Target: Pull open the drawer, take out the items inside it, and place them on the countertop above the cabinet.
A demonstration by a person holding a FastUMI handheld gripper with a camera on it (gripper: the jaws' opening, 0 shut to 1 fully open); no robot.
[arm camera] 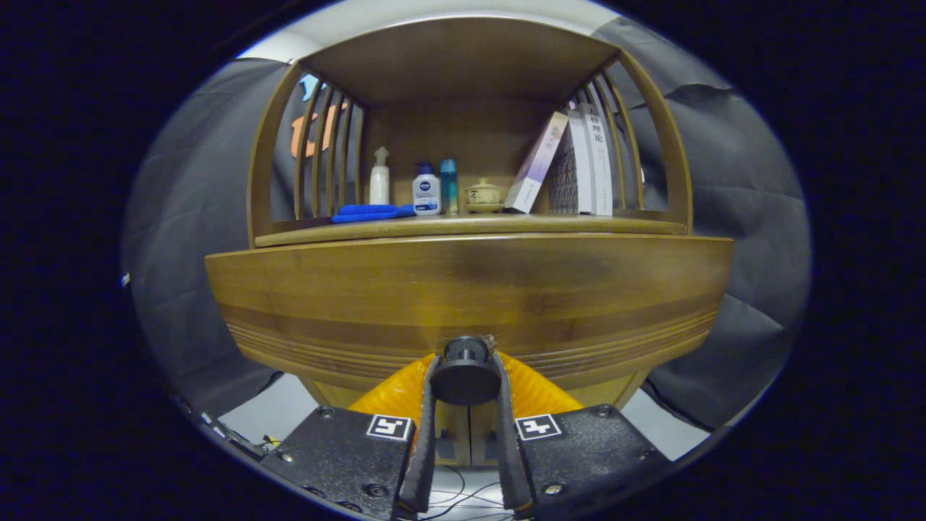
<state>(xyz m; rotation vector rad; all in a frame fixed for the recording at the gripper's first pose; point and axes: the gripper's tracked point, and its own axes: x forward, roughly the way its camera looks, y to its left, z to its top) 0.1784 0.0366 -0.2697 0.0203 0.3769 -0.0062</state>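
A wooden cabinet's drawer front (466,289) fills the space just ahead of me, its inside hidden. A round black knob (465,373) sticks out from its lower middle. My gripper (465,365) has both orange fingers (394,391) pressed against the knob's two sides, shut on it. Above the drawer runs the countertop (470,226), under a wooden shelf hood.
On the countertop stand a blue cloth (369,212), a white spray bottle (379,177), a white-and-blue lotion bottle (426,189), a teal bottle (449,186), a small lidded cup (483,194) and leaning books (571,163). Slatted wooden sides (325,145) close it in.
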